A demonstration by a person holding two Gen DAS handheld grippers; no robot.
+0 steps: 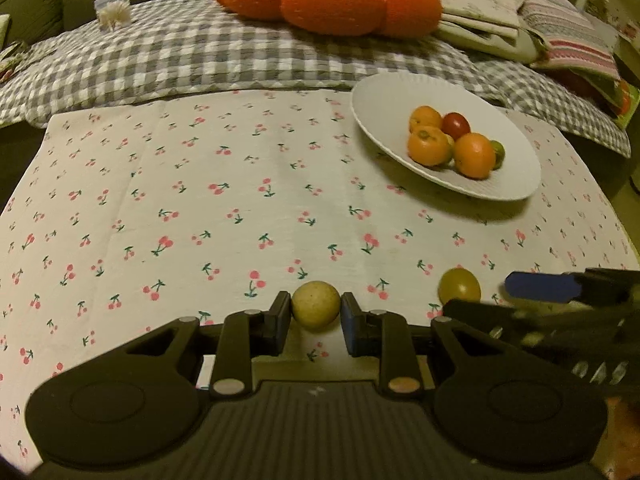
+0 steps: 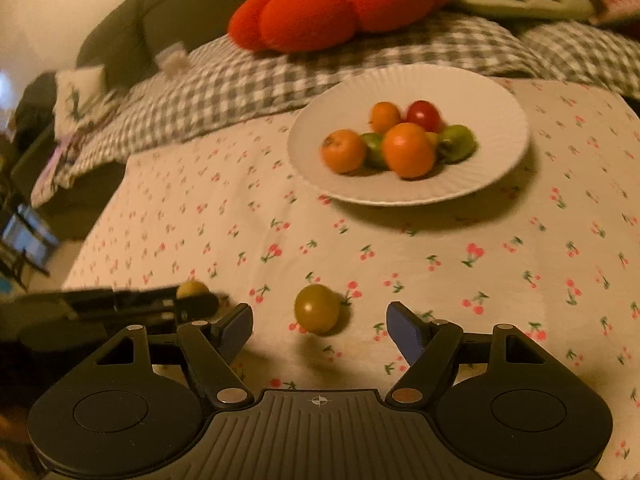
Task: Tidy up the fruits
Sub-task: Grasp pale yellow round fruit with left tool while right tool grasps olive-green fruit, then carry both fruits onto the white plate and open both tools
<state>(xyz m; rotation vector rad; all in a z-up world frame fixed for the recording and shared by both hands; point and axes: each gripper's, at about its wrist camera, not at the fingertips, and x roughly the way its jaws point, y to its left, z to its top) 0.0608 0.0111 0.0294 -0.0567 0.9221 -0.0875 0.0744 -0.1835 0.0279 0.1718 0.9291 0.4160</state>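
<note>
Down at the bottom centre of the left wrist view, my left gripper (image 1: 316, 312) had its jaws closed in on a pale yellow fruit (image 1: 315, 306), both pads touching its sides, with the fruit low over the cherry-print cloth (image 1: 200, 200); I couldn't tell if it was lifted. Just right of it, in the lower right of the frame, an olive-green fruit (image 1: 459, 286) sat loose on the cloth, with the blue pad of my other gripper blurred beside it. Up in the upper right was the white plate (image 1: 384, 96), already holding a little pile: three orange fruits, a red one and something green tucked behind.

Over in the right wrist view, my right gripper (image 2: 320, 330) was spread wide with nothing in it, and the olive-green fruit (image 2: 317, 309) lay on the cloth right between the fingertips, touched by neither pad. The pale yellow fruit (image 2: 192, 290) peeked out at the left edge behind the left gripper's dark finger. The plate (image 2: 480, 92) sat in the upper right middle, well apart from both loose fruits, and here I counted three orange, one red and two green.

So by my reckoning most of it was done: two fruits left, one gripped, one lined up.
</note>
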